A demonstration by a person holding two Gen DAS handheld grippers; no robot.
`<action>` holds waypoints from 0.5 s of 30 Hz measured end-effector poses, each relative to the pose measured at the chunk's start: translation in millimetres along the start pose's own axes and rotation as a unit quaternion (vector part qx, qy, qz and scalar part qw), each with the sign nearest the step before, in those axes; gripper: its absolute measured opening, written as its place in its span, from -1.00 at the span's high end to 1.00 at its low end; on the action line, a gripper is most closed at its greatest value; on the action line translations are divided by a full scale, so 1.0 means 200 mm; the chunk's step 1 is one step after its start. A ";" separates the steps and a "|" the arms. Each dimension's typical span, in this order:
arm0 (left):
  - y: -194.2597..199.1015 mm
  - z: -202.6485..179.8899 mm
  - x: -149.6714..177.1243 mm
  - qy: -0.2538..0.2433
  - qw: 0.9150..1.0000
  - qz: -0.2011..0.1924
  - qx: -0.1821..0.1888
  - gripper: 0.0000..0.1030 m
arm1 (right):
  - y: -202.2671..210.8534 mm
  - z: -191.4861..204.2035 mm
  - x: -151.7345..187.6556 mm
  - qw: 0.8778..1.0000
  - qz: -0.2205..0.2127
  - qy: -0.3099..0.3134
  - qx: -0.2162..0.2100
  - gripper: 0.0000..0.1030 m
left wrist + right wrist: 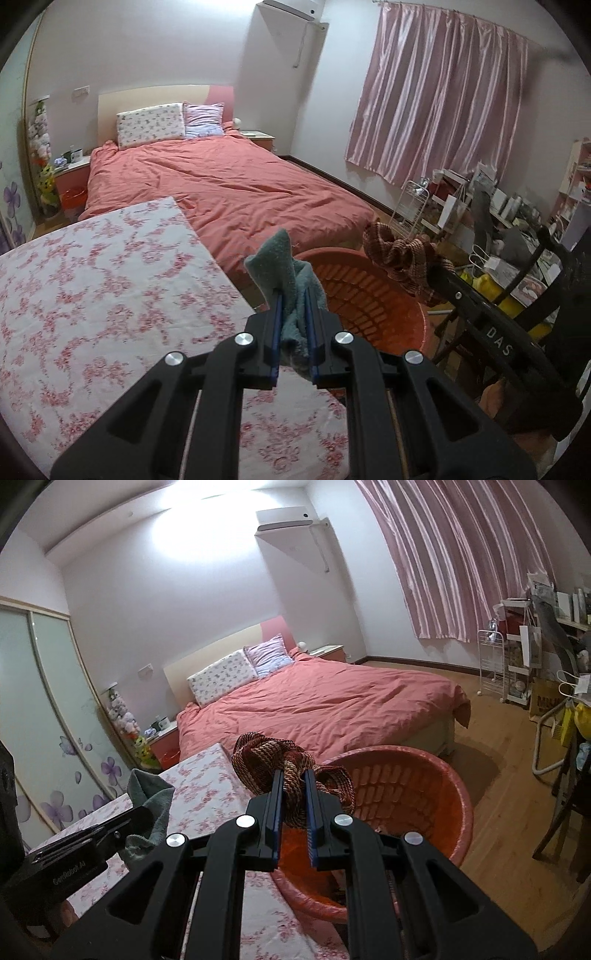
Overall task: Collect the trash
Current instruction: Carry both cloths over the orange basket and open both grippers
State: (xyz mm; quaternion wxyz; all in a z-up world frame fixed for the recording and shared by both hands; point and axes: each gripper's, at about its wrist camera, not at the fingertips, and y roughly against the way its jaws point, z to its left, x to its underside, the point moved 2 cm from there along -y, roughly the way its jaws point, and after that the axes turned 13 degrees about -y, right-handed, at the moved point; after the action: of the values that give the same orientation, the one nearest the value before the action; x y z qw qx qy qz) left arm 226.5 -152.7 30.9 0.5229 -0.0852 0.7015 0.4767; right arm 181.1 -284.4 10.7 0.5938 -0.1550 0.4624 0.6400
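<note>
Pinching teal cloth (286, 273): L gripper (294, 325); R gripper (294, 801), marked "DAS", pinches striped cloth (273, 755).

The orange basket (436, 797) stands open-topped just beside the table's (92, 295) right edge, its mouth partly overhung by the striped cloth (291, 771) held in the right tongs (294, 799). Past the table's far edge the way is blocked by the bed (229, 184). To the basket's right, bare floor (509, 849) is bounded by a dark chair (569, 812) and cluttered shelves (532, 653).

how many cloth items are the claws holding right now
2. A teal towel is clamped in the left claw at the table edge; a striped brown cloth is in the right claw, beside the orange basket.
</note>
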 end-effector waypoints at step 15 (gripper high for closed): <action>-0.22 -0.15 -0.01 -0.019 0.999 0.025 0.033 0.76 | -0.06 -0.13 -0.02 1.000 0.004 -0.015 0.024 0.78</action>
State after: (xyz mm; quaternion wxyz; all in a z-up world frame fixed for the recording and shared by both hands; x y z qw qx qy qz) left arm 234.7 -200.0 7.7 0.5266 -0.0408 0.7087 0.4678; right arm 184.1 -308.5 -4.0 0.6020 -0.1292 0.4689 0.6332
